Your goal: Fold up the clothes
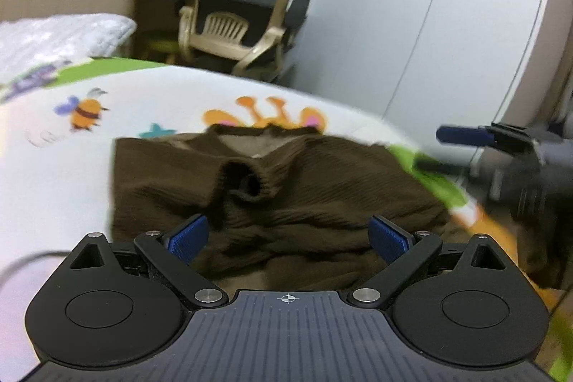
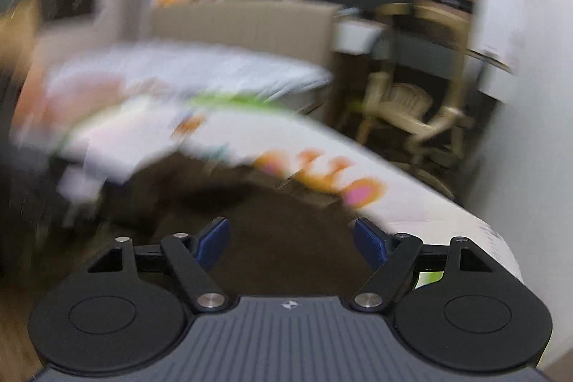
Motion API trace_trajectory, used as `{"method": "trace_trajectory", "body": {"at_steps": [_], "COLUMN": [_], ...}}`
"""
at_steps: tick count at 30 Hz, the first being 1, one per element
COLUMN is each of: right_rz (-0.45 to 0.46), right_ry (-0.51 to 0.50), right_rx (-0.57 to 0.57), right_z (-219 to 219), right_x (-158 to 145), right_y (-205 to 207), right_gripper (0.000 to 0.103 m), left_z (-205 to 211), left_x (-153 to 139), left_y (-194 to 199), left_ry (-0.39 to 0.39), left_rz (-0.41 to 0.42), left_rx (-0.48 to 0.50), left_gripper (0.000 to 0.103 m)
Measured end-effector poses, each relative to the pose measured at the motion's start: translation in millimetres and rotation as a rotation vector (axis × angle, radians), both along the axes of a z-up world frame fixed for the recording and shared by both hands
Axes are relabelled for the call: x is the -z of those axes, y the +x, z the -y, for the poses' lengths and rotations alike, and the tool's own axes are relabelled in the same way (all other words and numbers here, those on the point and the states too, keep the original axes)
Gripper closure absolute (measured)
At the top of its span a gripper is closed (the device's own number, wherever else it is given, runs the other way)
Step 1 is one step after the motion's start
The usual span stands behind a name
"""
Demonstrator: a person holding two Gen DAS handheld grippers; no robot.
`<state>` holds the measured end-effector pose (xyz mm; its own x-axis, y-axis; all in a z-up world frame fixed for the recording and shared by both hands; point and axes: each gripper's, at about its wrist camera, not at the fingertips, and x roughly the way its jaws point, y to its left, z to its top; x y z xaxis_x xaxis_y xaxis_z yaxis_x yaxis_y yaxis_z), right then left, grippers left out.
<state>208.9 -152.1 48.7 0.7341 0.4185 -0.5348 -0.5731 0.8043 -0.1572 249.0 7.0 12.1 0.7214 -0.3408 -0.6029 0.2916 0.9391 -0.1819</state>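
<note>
A brown knit sweater (image 1: 286,188) lies on a bed with a white cartoon-print sheet (image 1: 71,174), one cuffed sleeve (image 1: 247,181) folded across its front. My left gripper (image 1: 290,235) is open and empty, just above the sweater's near hem. My right gripper (image 1: 501,138) shows blurred at the right beyond the bed's edge. In the blurred right wrist view my right gripper (image 2: 292,240) is open and empty over the dark sweater (image 2: 279,231).
A beige office chair (image 1: 236,9) stands behind the bed, beside a pale wardrobe (image 1: 429,6). A white quilted blanket (image 1: 53,38) lies at the back left. The sheet's green border (image 1: 437,181) marks the bed's right edge.
</note>
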Motion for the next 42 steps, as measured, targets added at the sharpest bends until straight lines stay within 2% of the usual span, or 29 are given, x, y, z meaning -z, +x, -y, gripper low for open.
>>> {"method": "trace_trajectory", "body": {"at_steps": [1,5,7,11,12,13,14,15,16,18,21,24,28,30,32,34,36,37,39,40,42], "right_rz": [-0.008,0.0,0.005,-0.089,-0.119,-0.142,-0.153,-0.159,-0.154,-0.088,-0.017,0.039,0.096,0.109,0.122,0.135,0.139,0.137,0.131,0.128,0.121], "right_ry": [-0.03,-0.093,-0.111,-0.084,-0.073,-0.053,-0.004,0.056,0.113,0.223,0.353,0.439,0.512,0.542,0.572,0.601,0.625,0.633,0.639,0.639,0.629], "right_rx": [-0.038,-0.125,-0.153,-0.136,-0.109,-0.088,-0.068,-0.046,-0.019,0.056,0.154,0.234,0.309,0.331,0.353,0.375,0.391,0.397,0.403,0.406,0.405], "right_z": [-11.4,-56.7,-79.2,-105.7,-106.3,-103.8,-95.6,-84.2,-70.0,-29.7,31.8,86.6,137.6,154.3,171.0,187.6,198.4,200.4,202.7,203.0,197.3], "right_x": [6.7,18.6,19.2,25.8,30.6,33.2,30.7,24.9,16.7,-8.5,-40.1,-58.1,-67.6,-66.2,-64.8,-63.3,-60.3,-58.9,-56.5,-55.6,-54.6], "right_y": [-0.8,6.1,11.0,32.4,39.5,45.3,49.0,51.4,52.4,48.5,40.4,28.3,10.0,6.1,2.3,-1.6,-2.5,-0.4,2.7,3.7,8.8], "right_gripper": [0.035,0.036,0.036,0.038,0.058,0.073,0.077,0.086,0.086,0.087,0.087,0.087,0.087,0.087,0.087,0.087,0.087,0.087,0.087,0.087,0.087], "left_z": [-1.3,-16.0,-25.3,-40.2,-42.3,-44.3,-46.4,-48.4,-47.7,-40.2,-9.8,34.3,86.9,105.2,116.9,122.0,120.4,117.1,107.6,104.4,107.2], "left_x": [-3.4,-14.2,-17.6,-20.0,-20.4,-20.7,-22.2,-24.0,-25.8,-28.6,-26.7,-16.0,3.5,12.9,22.6,31.5,34.4,30.7,15.1,4.6,-4.3], "left_y": [0.3,-0.5,-0.7,0.2,-0.4,-0.9,-2.1,-3.6,-5.7,-9.1,-6.4,5.3,29.4,37.9,46.7,55.9,61.0,63.4,67.3,67.6,64.4], "left_ry": [0.045,0.166,0.195,0.205,0.203,0.201,0.194,0.184,0.18,0.185,0.222,0.248,0.25,0.282,0.322,0.353,0.382,0.376,0.288,0.238,0.187], "left_rz": [-0.005,-0.01,-0.003,-0.002,0.001,0.005,0.013,0.023,0.035,0.058,0.073,0.067,0.051,0.055,0.049,0.044,0.067,0.082,0.096,0.106,0.115], "left_rx": [-0.015,-0.075,-0.095,-0.112,-0.115,-0.119,-0.118,-0.117,-0.097,-0.038,0.074,0.193,0.283,0.331,0.342,0.322,0.279,0.245,0.194,0.183,0.205], "left_gripper": [0.004,0.004,0.004,0.004,0.004,0.004,0.004,0.004,0.004,0.004,0.004,0.004,0.007,0.027,0.027,0.037,0.093,0.093,0.093,0.093,0.093]}}
